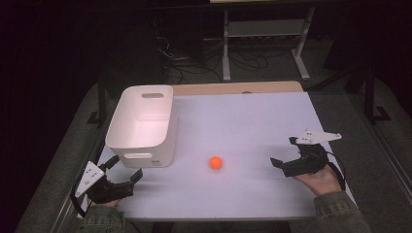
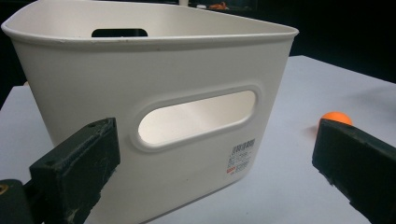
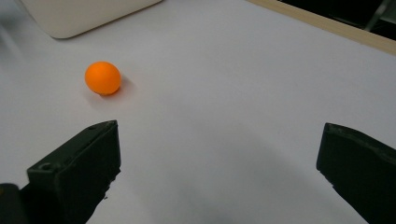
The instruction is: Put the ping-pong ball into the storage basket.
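While both forearms come in from the near edge of the bench (image 1: 252, 116), each hand sits low w/ its gripper close to the white surface. Left hand (image 1: 104, 201) is at the near-left corner, sleeve just visible at the frame bottom; it holds the left gripper (image 1: 125, 168) pointing forward and a bit to the right, toward the near end of the white bin (image 1: 141, 124). Jaws are spread wide, nothing between them, not touching the bin as far as the high view shows. In the left gripper view the bin's near wall w/ its oval handle slot and a small barcode label sits between and beyond the two black jaws, close up; the orange ball (image 2: 337, 117) peeks out just above the jaw on that view's right side.

Right hand (image 1: 320, 180) is near the bench's right edge, palm under the tool, wrist angled so the right gripper (image 1: 283, 151) points left across the bench toward the ball (image 1: 216, 162). Its jaws are also wide apart and empty, hovering just over the surface. Right gripper view: ball (image 3: 102, 78) lies ahead, beyond the jaw on that view's left, well clear of both jaws, w/ a corner of the bin (image 3: 84, 16) farther back at top left.

Ball rests on the bare bench, roughly mid-way between the two grippers, near the bin's near-right corner but apart from it. Bin stands upright on the left part of the bench, interior looks empty.
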The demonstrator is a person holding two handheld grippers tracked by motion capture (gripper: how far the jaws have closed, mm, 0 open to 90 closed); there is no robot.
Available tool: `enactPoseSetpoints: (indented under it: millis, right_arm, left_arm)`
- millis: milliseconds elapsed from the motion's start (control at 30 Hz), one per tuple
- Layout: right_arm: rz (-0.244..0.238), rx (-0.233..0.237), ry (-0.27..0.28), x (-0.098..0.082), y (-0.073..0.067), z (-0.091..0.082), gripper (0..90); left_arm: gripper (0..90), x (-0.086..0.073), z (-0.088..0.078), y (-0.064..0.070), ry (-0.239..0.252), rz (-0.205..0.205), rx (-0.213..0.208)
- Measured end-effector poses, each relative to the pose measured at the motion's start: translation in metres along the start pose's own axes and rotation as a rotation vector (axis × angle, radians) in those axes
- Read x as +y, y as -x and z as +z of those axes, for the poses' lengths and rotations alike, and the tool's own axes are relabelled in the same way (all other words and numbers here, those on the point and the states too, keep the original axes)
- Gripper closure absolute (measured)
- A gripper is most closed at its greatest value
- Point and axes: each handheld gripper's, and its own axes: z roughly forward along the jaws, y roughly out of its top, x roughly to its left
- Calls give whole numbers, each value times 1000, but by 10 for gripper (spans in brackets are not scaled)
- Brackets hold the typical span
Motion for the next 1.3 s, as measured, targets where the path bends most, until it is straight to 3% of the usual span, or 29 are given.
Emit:
enactPoseSetpoints:
  millis: [433,600,1300]
  right_arm:
    - [-45,39,-33,19,-7,11,0]
    - [-36,67,-34,24,-8,13,0]
    - [-111,134,-64,51,-24,35,0]
  left_arm:
    - [3,0,-1,0,7,4,-2]
    - [3,0,-1,0,4,2,-4]
    - [3,0,-1,0,-1,3,-5]
